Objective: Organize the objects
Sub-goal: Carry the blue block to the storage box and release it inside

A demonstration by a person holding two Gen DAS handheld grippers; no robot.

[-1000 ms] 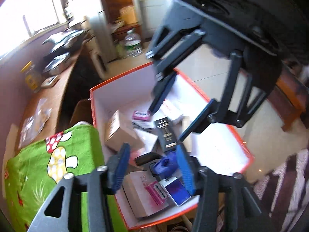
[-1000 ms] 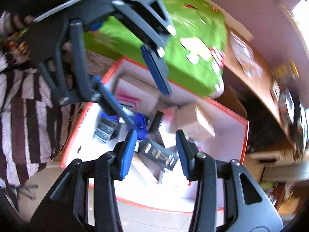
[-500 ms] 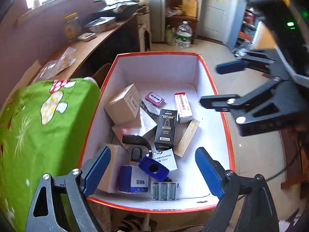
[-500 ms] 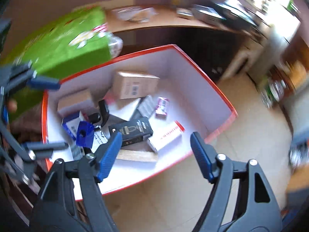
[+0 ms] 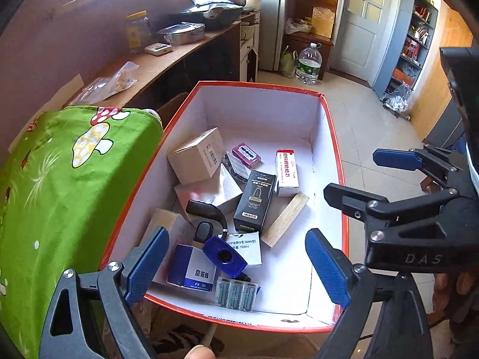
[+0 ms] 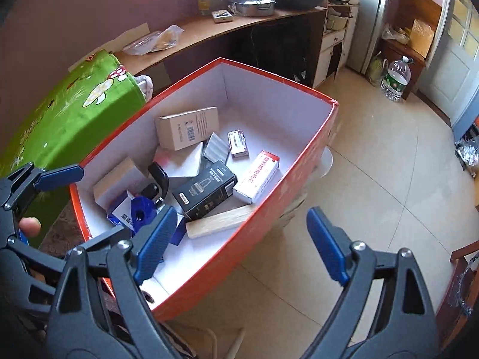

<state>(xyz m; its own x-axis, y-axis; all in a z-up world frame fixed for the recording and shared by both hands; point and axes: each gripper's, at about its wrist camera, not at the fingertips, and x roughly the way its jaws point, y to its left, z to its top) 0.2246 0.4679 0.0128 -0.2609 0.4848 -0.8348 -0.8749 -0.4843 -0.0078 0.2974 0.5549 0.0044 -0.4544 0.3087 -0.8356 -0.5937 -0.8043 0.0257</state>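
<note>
An orange-rimmed white box holds several items: a brown carton, a black DORMI box, a red-white box, a wood block, a blue clip, a blue-white box, and a blister pack. My left gripper is open and empty above the box's near end. My right gripper is open and empty at the box's right side; it also shows in the left wrist view.
A green mushroom-print cloth covers something left of the box. A wooden counter with pans and a jar runs behind. A water bottle stands on the tiled floor by a door.
Both grippers have opened wide and pulled back out of the box. The blue clip now lies loose in the box. The right gripper has swung out to the box's right side.
</note>
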